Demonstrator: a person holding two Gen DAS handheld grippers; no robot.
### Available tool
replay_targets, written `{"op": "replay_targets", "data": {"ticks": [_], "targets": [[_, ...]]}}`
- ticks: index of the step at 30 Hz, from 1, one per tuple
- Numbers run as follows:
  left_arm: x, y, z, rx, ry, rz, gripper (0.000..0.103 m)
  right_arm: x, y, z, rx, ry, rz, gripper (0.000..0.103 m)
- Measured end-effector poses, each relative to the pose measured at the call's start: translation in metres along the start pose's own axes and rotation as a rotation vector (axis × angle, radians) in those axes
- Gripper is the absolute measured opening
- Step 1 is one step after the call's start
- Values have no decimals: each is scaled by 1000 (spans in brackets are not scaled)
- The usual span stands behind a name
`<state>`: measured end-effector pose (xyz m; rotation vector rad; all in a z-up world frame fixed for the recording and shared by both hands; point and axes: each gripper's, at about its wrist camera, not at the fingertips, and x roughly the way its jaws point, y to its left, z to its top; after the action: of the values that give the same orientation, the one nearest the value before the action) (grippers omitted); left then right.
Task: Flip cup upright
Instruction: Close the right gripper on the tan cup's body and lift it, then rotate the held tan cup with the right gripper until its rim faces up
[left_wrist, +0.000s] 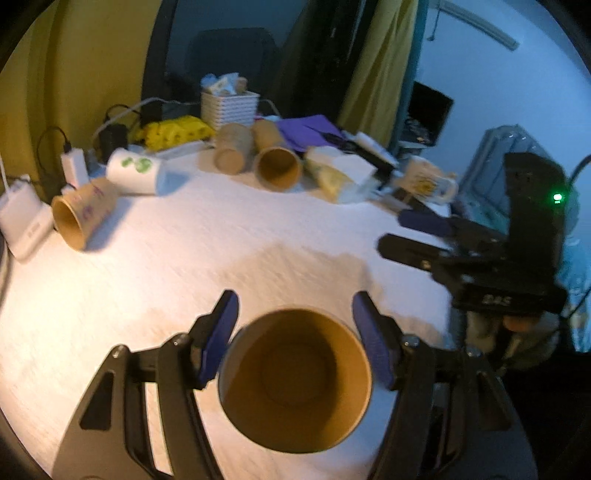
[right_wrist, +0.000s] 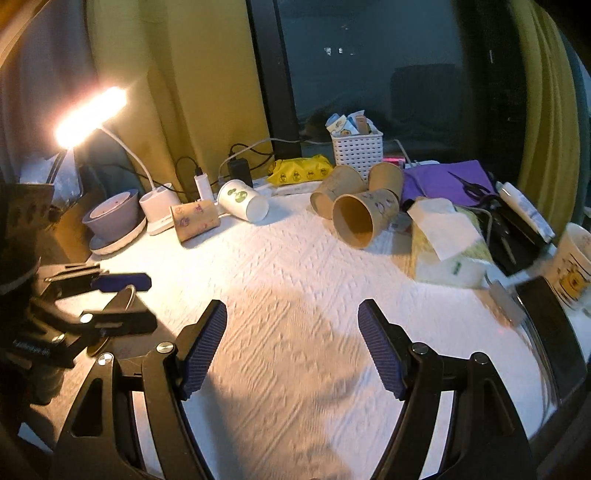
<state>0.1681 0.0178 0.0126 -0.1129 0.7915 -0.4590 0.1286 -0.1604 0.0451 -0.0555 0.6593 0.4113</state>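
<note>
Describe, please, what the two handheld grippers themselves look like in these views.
Both look alike: the left gripper and right gripper have black angular arms with triangular cut-outs, silver screw heads at the joints, and flat blue ribbed pads on the fingers. Seen from the left wrist camera, the right unit carries a black box with a lit green LED, a cable and blurred white lettering.

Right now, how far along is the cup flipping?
Done: one brown cup sits mouth-up between the fingers of the left hand-held gripper, whose jaws look open around it. In hand: nothing; the right hand-held gripper is open and empty. Left: cups still on their sides at the back, such as the white cup and open-mouthed brown cup.
</note>
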Motion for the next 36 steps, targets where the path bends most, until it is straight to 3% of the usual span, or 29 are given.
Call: {"op": "replay_targets", "data": {"ticks": [8,13,21,24,26,32,36], "targets": [[-31,10,-41,-49,3,-6,65,-23,21,-23,-35,13,2,77],[-35,32,-65,-51,33,83,66,-26,44,-32,-81,27,25,77],[-62,43,-81,-48,-17,127,69,-18,83,-42,-171,84,103,77],[-74,45,-83,-73,-43,119,71,-18,101,-42,-250,98,163,77],[-83,46,-88,-91,-68,132,79,-19,116,-40,-318,110,209,77],[-109,56,-112,-178,-129,190,80,-11,157,-41,-540,171,335,77],[-126,62,-132,-229,-168,238,80,-8,182,-49,-715,203,364,77]]}}
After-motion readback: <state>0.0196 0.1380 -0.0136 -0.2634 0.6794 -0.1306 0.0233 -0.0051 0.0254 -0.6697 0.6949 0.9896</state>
